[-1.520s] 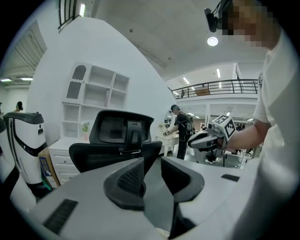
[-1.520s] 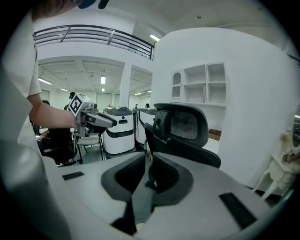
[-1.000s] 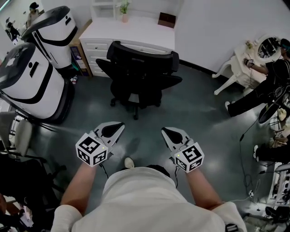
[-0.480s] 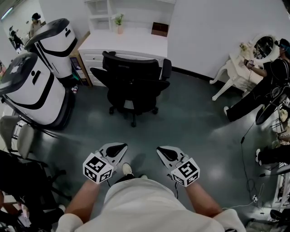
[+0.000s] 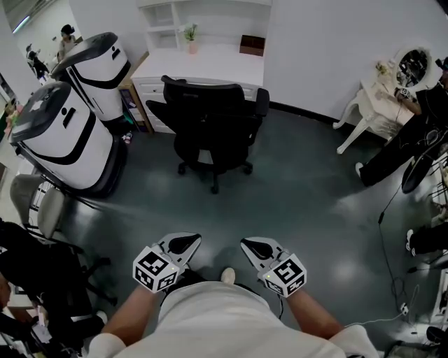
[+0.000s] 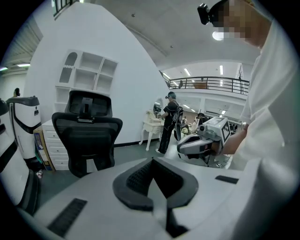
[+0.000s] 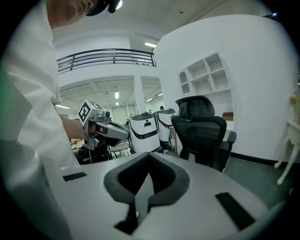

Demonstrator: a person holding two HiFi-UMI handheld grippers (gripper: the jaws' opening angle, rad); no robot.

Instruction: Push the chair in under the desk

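Vs 1 s ago: both grippers sit closer to the torso, chair (image 5: 213, 124) looks slightly farther off (maybe head tilt). L gripper (image 5: 187, 242), R gripper (image 5: 250, 245) jaws closed, empty. Chair is out from desk (image 5: 210, 64), untouched, so approach is pending.

Inside a large, lab-like test hall fitted out with mock home-office corners. At 12 o'clock, against a white partition wall (image 5: 329, 42), a white desk (image 5: 210, 66) with open shelving (image 5: 164, 17), a small potted plant (image 5: 190, 31) and a black office chair (image 5: 213, 126). At 2 o'clock, a white dressing table (image 5: 378, 105) with round mirror (image 5: 413, 66). At 10 o'clock, two bulky white-and-black machines (image 5: 63, 140) parked on the polished grey-green floor (image 5: 301, 189). At 4 o'clock, loose cables (image 5: 380, 218). Overhead, seen from the left gripper view, a railed mezzanine (image 6: 211, 83) and strip lights (image 6: 221, 70).
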